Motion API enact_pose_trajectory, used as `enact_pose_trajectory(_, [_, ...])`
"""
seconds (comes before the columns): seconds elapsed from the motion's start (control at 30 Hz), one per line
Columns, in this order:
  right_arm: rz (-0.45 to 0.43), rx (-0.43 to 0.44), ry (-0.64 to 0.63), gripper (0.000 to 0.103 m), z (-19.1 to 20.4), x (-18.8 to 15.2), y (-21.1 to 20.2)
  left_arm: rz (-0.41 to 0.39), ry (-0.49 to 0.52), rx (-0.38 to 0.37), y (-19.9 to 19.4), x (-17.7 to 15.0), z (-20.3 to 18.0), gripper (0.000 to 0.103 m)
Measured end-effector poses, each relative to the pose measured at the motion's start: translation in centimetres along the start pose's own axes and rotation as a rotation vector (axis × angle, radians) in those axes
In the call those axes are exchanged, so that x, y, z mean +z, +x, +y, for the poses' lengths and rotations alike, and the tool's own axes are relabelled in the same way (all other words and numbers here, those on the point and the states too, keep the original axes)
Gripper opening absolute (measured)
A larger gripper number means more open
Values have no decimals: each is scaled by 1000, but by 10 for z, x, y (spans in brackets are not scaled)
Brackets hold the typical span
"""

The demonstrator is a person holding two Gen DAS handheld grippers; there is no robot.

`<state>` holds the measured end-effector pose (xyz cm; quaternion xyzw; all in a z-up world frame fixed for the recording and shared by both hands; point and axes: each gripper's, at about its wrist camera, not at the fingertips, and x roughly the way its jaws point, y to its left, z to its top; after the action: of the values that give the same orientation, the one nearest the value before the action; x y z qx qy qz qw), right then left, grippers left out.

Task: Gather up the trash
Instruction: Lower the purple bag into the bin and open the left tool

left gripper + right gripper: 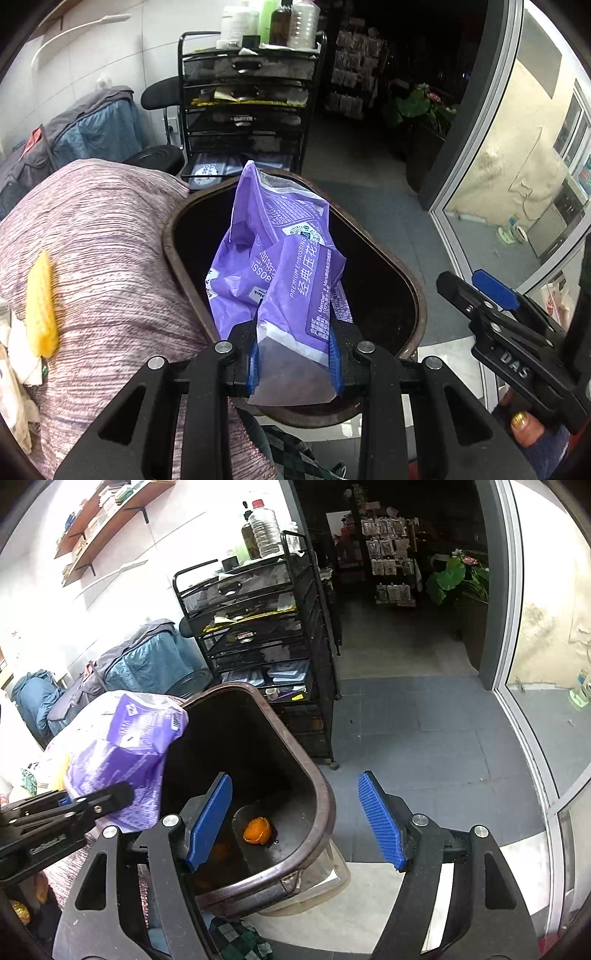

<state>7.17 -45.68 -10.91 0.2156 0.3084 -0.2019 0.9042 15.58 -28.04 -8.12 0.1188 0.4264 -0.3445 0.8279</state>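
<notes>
My left gripper (295, 363) is shut on a crumpled purple plastic wrapper (280, 258) and holds it over the open mouth of a dark brown trash bin (410, 295). The wrapper (125, 753) and the left gripper (88, 805) also show in the right wrist view, at the bin's left rim. My right gripper (295, 823) is open and empty above the bin's near right rim (325, 794). An orange peel (257, 830) lies on the bin's floor. The right gripper (495, 299) shows at the right of the left wrist view.
A pinkish striped cushion (96, 258) with a yellow sponge-like piece (42, 306) lies left of the bin. A black mesh drawer cart (266, 627) with bottles on top stands behind it. Grey tiled floor (424, 738) and a glass door (535, 701) are to the right.
</notes>
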Motion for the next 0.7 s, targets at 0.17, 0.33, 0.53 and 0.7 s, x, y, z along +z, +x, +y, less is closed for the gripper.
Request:
enact_pose_trajectory(0.17, [-4, -9, 8, 74, -2, 1, 0, 5, 28, 16, 7, 1, -5, 42])
enact_pose_trajectory(0.33, [-10, -22, 20, 80, -8, 0, -2, -50, 42, 51, 3, -1, -5, 83])
enact_pose_trajectory(0.53, [-10, -26, 33, 84, -11, 0, 0, -105, 62, 51, -15, -2, -9, 96])
enact_pose_trajectory(0.7, [-17, -16, 32, 84, -10, 0, -1, -153, 86, 76, -32, -3, -13, 97])
